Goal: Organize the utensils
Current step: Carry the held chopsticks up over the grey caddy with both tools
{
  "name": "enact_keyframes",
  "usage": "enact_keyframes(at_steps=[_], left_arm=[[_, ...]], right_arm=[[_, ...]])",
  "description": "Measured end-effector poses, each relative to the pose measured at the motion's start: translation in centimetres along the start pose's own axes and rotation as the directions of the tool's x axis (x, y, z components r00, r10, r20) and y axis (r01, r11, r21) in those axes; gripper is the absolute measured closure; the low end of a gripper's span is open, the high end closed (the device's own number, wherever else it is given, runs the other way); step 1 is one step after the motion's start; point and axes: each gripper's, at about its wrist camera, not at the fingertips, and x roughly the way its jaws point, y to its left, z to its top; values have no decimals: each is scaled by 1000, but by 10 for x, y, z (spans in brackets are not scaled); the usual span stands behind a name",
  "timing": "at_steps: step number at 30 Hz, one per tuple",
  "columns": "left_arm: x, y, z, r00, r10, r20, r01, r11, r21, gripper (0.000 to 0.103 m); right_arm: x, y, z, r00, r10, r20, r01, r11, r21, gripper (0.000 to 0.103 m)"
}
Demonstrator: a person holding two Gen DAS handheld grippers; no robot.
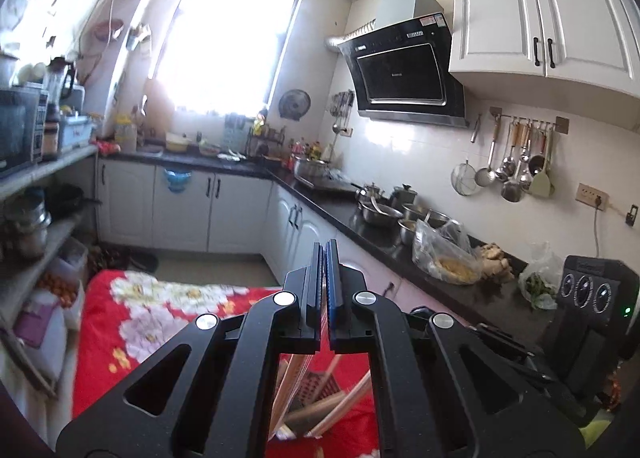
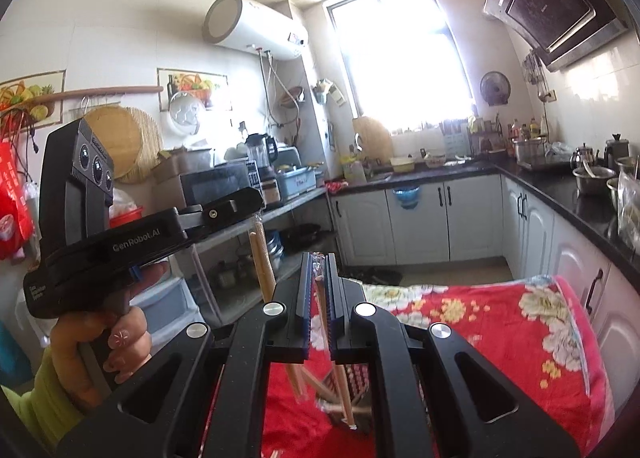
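Both grippers raised over a surface draped in a red floral cloth (image 2: pixel 500 322), each clenched on part of a clear plastic sleeve of chopsticks. The right gripper (image 2: pixel 320 258) pinches the sleeve (image 2: pixel 319 258) between its pads, with one chopstick (image 2: pixel 324 322) running down through the narrow gap toward the cloth. The left gripper (image 2: pixel 256 213), carried in the person's left hand (image 2: pixel 120 330), is shut on the sleeve's upper end, from which another wooden stick (image 2: pixel 262 258) hangs; in its own view the left gripper's pads meet with no gap. Below both grippers, on the near part of the cloth, lie more utensils (image 1: pixel 316 398): loose chopsticks and what looks like a small slotted grater, partly hidden by the gripper bodies.

Step in hand, as judged: lifting the packaged chopsticks clear of the pile, perhaps to open the sleeve. The next move calls for keeping both grips firm while the ends are drawn apart or the bundle is carried to its place; where that place is, the views do not show. A slack grip could let sticks slide out.
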Motion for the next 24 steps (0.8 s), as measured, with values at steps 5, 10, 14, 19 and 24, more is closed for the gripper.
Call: enact_keyframes(at_steps=[5,10,14,19,24], left_arm=[[16,3,11,998,56,25,-56,998,24,103],[36,13,12,996,84,25,-85,996,12,103],[51,20,6,997,82,12,-82,997,-7,103],[70,31,-10,997,78,-19,-79,996,-38,103],[86,38,-25,995,84,-49,-86,995,-45,103]], right_arm=[[8,-7,16,999,-21,32,21,1000,4,97],[20,-16,22,996,-76,45,77,997,-13,97],[28,-26,19,990,-131,51,133,991,-24,97],[39,-41,10,987,-156,29,157,988,-10,97],[53,-51,-3,985,-170,-4,170,986,2,97]])
